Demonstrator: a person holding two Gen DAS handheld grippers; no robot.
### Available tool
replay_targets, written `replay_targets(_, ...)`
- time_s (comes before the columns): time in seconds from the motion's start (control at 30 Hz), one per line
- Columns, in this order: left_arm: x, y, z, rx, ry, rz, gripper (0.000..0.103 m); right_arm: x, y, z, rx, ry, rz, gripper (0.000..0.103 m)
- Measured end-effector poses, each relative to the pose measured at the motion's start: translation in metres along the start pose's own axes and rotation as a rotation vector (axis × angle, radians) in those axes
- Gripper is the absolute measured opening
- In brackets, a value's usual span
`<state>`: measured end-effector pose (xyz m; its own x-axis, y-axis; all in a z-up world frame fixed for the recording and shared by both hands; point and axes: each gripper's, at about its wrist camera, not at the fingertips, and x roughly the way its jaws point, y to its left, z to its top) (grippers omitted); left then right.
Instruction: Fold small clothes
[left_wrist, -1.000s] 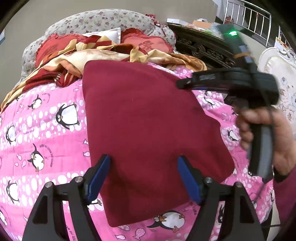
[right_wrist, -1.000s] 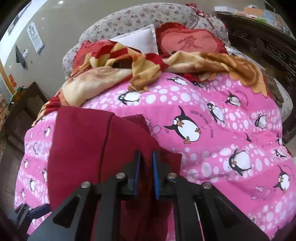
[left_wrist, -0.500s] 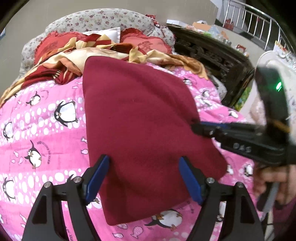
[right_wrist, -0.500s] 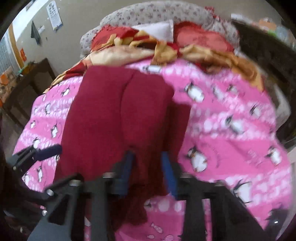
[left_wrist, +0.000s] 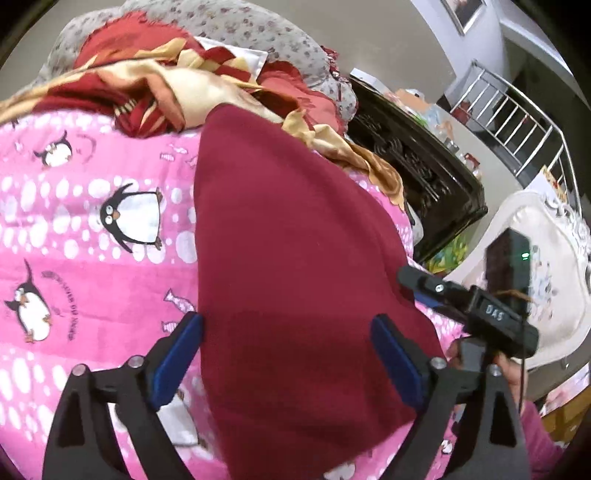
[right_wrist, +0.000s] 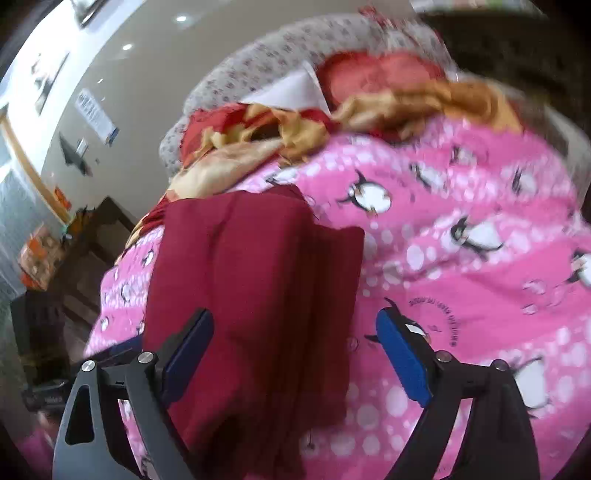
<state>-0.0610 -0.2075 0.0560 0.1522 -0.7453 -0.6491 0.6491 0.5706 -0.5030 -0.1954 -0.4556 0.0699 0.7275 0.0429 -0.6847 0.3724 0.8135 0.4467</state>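
Garment: a dark red cloth (left_wrist: 295, 266), folded into a long panel, is lying flat on the bed; in the right wrist view (right_wrist: 255, 295) its layers are showing as lengthwise folds with a narrower strip sticking out along its right edge.
Bed cover: a pink quilt (left_wrist: 92, 258) printed with penguins and white dots is carrying the garment.
Left gripper: the left gripper (left_wrist: 291, 354) is hovering over the near end of the garment, its jaws opening and standing wide; the cloth is lying between the blue pads (left_wrist: 177, 362), which are gripping nothing.
Right gripper: the right gripper (right_wrist: 295, 354) is opening wide, pads clear of the fabric; its left pad is sitting over the red cloth and its right pad over the pink quilt. Seen from the left wrist camera (left_wrist: 454, 295), it is pointing at the garment's right edge, held by a hand (left_wrist: 506, 373) in a pink sleeve.
Bedding at the far end: a crumpled red and gold blanket (left_wrist: 155, 88) is lying just beyond the garment's far edge, with a grey floral pillow (left_wrist: 240, 26) behind it.
Furniture: a dark carved wooden piece (left_wrist: 417, 173) is standing beside the bed on the right of the left wrist view.
Image quality: the right wrist view is blurring, so fine detail there is hard to tell.
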Motion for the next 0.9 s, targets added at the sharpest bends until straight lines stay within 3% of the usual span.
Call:
replay_targets(0.1, 0.015, 0.008, 0.003, -0.026, 0.031, -0.020, 0.096, 0.024, -0.003, 0.001, 0.015, 0.064, 0.115, 0.089)
replay_targets(0.17, 0.029, 0.013, 0.003, -0.053, 0.087, -0.033, 0.095, 0.034, 0.000, -0.001, 0.006, 0.086, 0.136, 0.089)
replay_targets(0.23, 0.035, 0.015, 0.002, -0.070, 0.103, -0.032, 0.087, 0.036, 0.005, -0.002, -0.015, 0.080, 0.117, 0.075)
replay_targets(0.3, 0.028, 0.010, 0.003, -0.041, 0.085, -0.020, 0.074, 0.028, 0.013, -0.002, -0.040, 0.055, 0.104, 0.049)
replay_targets(0.4, 0.004, 0.001, 0.006, -0.012, 0.064, -0.021, 0.057, 0.007, 0.029, 0.001, -0.083, 0.042, 0.101, 0.035)
replay_targets(0.57, -0.056, -0.007, 0.002, -0.001, 0.050, -0.036, 0.057, -0.020, 0.053, -0.003, -0.083, 0.055, 0.182, 0.035)
replay_targets(0.7, -0.085, 0.004, -0.024, -0.024, 0.098, 0.030, 0.058, -0.016, 0.072, -0.026, -0.092, 0.125, 0.254, 0.040)
replay_targets(0.77, -0.082, 0.011, -0.039, -0.019, 0.145, 0.110, 0.059, 0.000, 0.081, -0.041, -0.140, 0.175, 0.192, 0.047)
replay_targets(0.83, -0.071, 0.020, -0.056, -0.024, 0.194, 0.209, 0.065, 0.014, 0.087, -0.057, -0.210, 0.241, 0.049, 0.048)
replay_targets(0.9, -0.074, 0.025, -0.063, -0.036, 0.159, 0.230, 0.069, 0.006, 0.095, -0.064, -0.270, 0.216, 0.000, 0.049)
